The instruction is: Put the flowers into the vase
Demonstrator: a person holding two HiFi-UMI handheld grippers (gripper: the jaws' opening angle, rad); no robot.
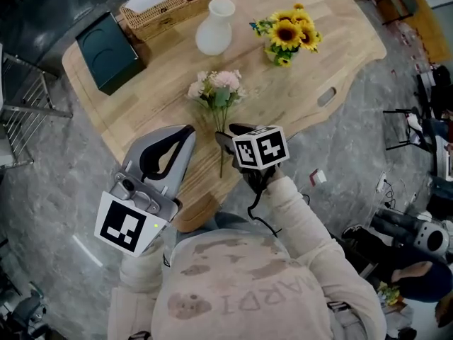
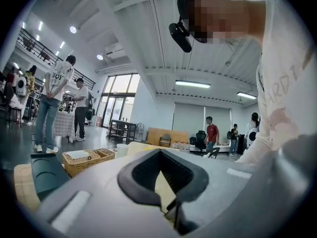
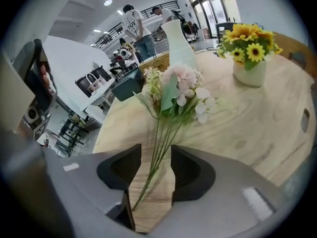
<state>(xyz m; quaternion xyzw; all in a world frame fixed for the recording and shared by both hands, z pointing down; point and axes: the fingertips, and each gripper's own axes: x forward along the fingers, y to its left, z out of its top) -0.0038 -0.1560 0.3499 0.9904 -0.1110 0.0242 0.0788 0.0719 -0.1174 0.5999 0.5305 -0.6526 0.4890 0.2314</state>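
Note:
A bunch of pink and white flowers (image 1: 216, 87) lies on the wooden table (image 1: 297, 98), blossoms toward the far side, green stems pointing at me. My right gripper (image 1: 228, 137) tilts down over the stem ends, open. In the right gripper view the stems (image 3: 154, 155) run between the pads of that gripper (image 3: 156, 167) without being pressed. The white vase (image 1: 214, 27) stands upright beyond the bunch, also seen behind the blossoms (image 3: 179, 86) as a tall white vase (image 3: 177, 38). My left gripper (image 1: 172, 144) hovers at the table's near edge, open, nothing in it (image 2: 161, 175).
A pot of sunflowers (image 1: 289, 35) stands at the far right of the table. A wicker basket (image 1: 170, 2) and a dark green box (image 1: 107, 52) sit at the far left. A handle slot (image 1: 326, 96) cuts the table's right edge. People stand in the hall behind.

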